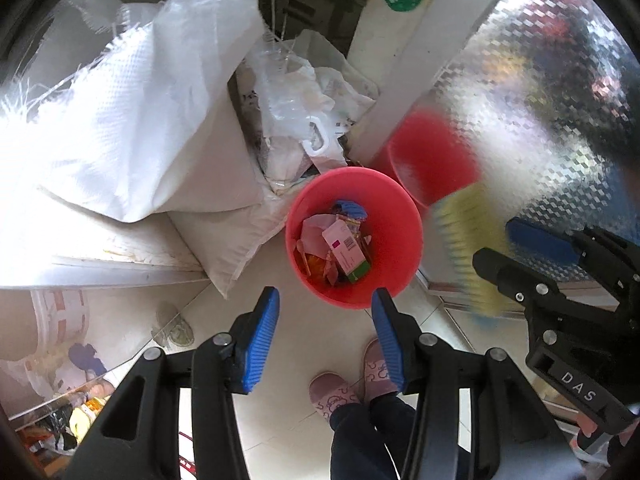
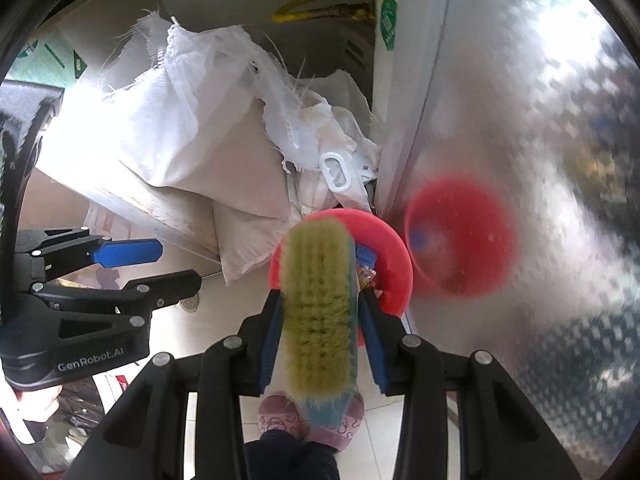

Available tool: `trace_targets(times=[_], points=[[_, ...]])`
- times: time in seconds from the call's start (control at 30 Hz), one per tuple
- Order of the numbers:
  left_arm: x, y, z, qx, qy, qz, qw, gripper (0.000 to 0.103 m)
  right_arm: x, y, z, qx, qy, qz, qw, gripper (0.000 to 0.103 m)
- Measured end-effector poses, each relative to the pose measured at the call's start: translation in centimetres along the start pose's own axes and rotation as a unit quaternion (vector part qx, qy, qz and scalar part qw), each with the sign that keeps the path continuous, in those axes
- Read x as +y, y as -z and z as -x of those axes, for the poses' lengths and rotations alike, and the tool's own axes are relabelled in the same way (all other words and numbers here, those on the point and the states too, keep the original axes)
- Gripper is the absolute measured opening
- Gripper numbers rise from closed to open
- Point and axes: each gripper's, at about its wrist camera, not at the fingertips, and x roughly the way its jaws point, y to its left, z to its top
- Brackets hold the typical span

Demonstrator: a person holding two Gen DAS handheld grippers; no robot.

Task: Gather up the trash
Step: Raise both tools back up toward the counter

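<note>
A red bin stands on the floor against a shiny metal panel, holding wrappers and a pink-and-green box. My left gripper is open and empty, hovering just above the bin's near rim. My right gripper is shut on a scrub brush with yellow-green bristles and a blue body, held over the bin. The brush also shows blurred in the left wrist view, right of the bin, with the right gripper behind it. The left gripper appears in the right wrist view.
White woven sacks and crumpled plastic bags pile up behind and left of the bin. The metal panel reflects the bin. A person's pink slippers stand on the tiled floor below my grippers.
</note>
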Motion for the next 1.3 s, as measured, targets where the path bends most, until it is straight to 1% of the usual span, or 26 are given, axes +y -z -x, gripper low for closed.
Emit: trace_targets(times=[0.03, 0.07, 0.13, 0.33, 0.53, 0.63, 0.73, 0.83, 1.0, 1.07, 1.3], points=[[0.0, 0.0, 0.0, -0.001, 0.0, 0.002, 1.0, 0.045, 0.0, 0.0, 0.1, -0.001, 0.002, 0.002, 1.0, 0.038], [0.0, 0.1, 0.1, -0.003, 0.0, 0.005, 1.0, 0.045, 0.1, -0.1, 0.1, -0.001, 0.002, 0.004, 1.0, 0.044], [0.0, 0.2, 0.3, -0.006, 0.001, 0.009, 0.9999, 0.045, 0.1, -0.1, 0.2, 0.0, 0.001, 0.005, 1.0, 0.047], [0.0, 0.7, 1.9, -0.017, -0.001, 0.012, 0.9998, 0.045, 0.7, 0.1, 1.6, -0.001, 0.004, 0.006, 1.0, 0.047], [-0.2, 1.9, 5.5, -0.03, -0.006, 0.015, 0.9994, 0.045, 2.1, 0.3, 4.5, -0.003, 0.008, 0.008, 1.0, 0.047], [-0.3, 2.6, 8.4, -0.042, -0.007, 0.014, 0.999, 0.045, 3.0, 0.2, 7.0, -0.009, 0.007, 0.007, 1.0, 0.047], [-0.5, 3.2, 12.0, -0.054, -0.01, 0.011, 0.9984, 0.045, 4.0, 0.1, 10.1, -0.019, 0.006, 0.005, 1.0, 0.048], [-0.9, 3.6, 15.9, -0.068, -0.02, 0.014, 0.9974, 0.045, 4.9, 0.0, 13.9, -0.031, 0.016, 0.001, 0.999, 0.05], [-1.9, 4.1, 22.6, -0.103, -0.014, 0.016, 0.9945, 0.045, 6.1, -0.3, 20.3, -0.053, 0.033, -0.008, 0.998, 0.054], [-2.4, 4.3, 25.0, -0.116, -0.007, 0.016, 0.993, 0.045, 6.6, -0.6, 22.6, -0.065, 0.044, -0.018, 0.997, 0.057], [-3.7, 3.8, 31.8, -0.156, 0.012, 0.015, 0.9876, 0.045, 7.3, -1.6, 29.6, -0.109, 0.069, -0.034, 0.991, 0.057]])
